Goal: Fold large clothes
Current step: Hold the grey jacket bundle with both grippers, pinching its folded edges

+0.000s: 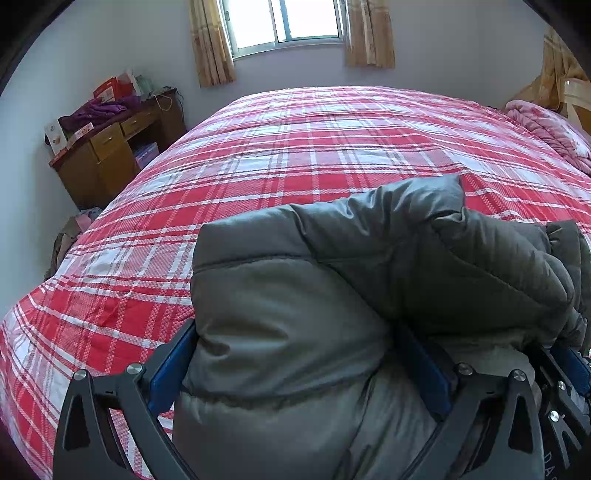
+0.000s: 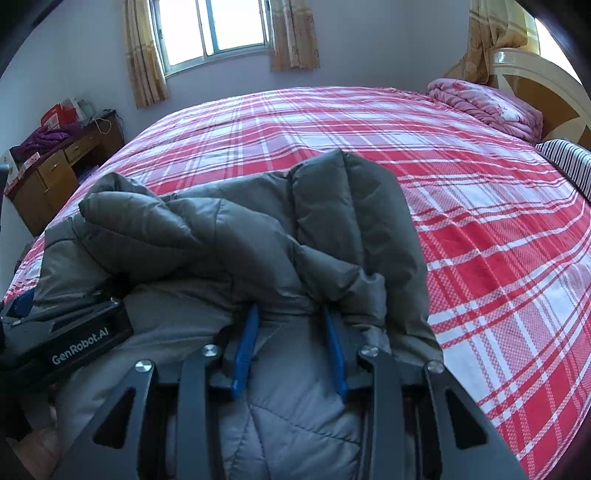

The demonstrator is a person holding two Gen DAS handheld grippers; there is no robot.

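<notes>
A grey puffer jacket (image 1: 295, 302) lies bunched at the near edge of the bed; it also shows in the right wrist view (image 2: 236, 236). My left gripper (image 1: 303, 354) has its blue fingers (image 1: 170, 369) wide apart with a thick fold of the jacket filling the gap. My right gripper (image 2: 291, 317) has its blue fingers (image 2: 245, 350) closed on a fold of the jacket near its quilted lining. The left gripper's body (image 2: 77, 339) sits at the left of the right wrist view, and part of the right gripper (image 1: 569, 384) shows at the right of the left wrist view.
The bed has a red and white plaid cover (image 1: 314, 147). A pink quilt (image 2: 487, 107) and a striped pillow (image 2: 569, 162) lie at the headboard end. A wooden desk (image 1: 107, 155) with clutter stands by the left wall. A window (image 1: 288, 22) is on the far wall.
</notes>
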